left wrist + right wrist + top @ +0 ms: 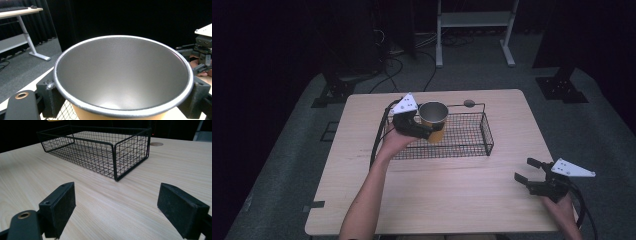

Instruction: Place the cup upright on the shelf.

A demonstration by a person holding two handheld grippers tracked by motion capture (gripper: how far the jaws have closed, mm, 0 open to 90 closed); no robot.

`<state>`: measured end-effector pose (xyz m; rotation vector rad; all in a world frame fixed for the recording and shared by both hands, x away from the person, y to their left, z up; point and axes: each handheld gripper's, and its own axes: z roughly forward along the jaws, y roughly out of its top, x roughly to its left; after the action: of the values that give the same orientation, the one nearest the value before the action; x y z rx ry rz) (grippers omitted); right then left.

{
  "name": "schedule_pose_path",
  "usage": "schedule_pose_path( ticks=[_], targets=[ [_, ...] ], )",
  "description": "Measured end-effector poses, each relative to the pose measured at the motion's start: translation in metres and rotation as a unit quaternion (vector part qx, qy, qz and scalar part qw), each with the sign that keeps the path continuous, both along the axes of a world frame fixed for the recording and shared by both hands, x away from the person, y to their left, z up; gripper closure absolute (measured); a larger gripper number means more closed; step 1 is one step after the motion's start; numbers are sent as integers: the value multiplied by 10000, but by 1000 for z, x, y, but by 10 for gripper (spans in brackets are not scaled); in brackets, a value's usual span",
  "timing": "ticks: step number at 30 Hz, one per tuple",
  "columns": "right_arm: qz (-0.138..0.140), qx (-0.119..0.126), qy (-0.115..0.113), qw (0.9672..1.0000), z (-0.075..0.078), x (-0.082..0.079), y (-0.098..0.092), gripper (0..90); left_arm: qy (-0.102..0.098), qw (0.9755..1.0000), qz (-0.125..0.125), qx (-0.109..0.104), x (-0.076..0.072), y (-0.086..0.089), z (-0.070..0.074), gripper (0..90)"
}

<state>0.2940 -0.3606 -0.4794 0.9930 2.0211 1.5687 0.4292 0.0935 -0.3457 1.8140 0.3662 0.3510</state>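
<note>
Jaws clamping cup (433,121), wire basket (472,137) below

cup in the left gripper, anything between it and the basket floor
Nothing visible does. The cup is held by the left gripper over the left end of the wire basket, whose mesh floor looks bare there.

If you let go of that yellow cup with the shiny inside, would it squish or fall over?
The cup looks like metal with a rolled rim, so it probably stays stiff between the left gripper jaws. It is empty, so likely light. It widens toward the top, so it might tip on the basket wire.
</note>
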Motion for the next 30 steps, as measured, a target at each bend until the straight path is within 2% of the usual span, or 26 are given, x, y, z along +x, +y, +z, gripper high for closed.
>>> schedule_pose_path(
  ticks=[4,15,17,23,25,30],
  targets=[
    [2,3,9,10000,0,0,0,139,10,10000,-44,29,9,-4,-2,128],
    [-2,24,14,10000,0,0,0,139,211,9997,-60,117,35,-5,-13,127],
    [-1,26,14,10000,0,0,0,139,186,9997,-60,122,37,-5,-14,127],
    [2,37,17,10000,0,0,0,139,355,9989,-170,267,49,-8,-24,127],
    [10,36,17,10000,0,0,0,139,329,9987,-137,370,51,-10,-26,126],
    [13,37,16,10000,0,0,0,139,385,9983,-141,423,57,-14,-31,125]
  ],
)
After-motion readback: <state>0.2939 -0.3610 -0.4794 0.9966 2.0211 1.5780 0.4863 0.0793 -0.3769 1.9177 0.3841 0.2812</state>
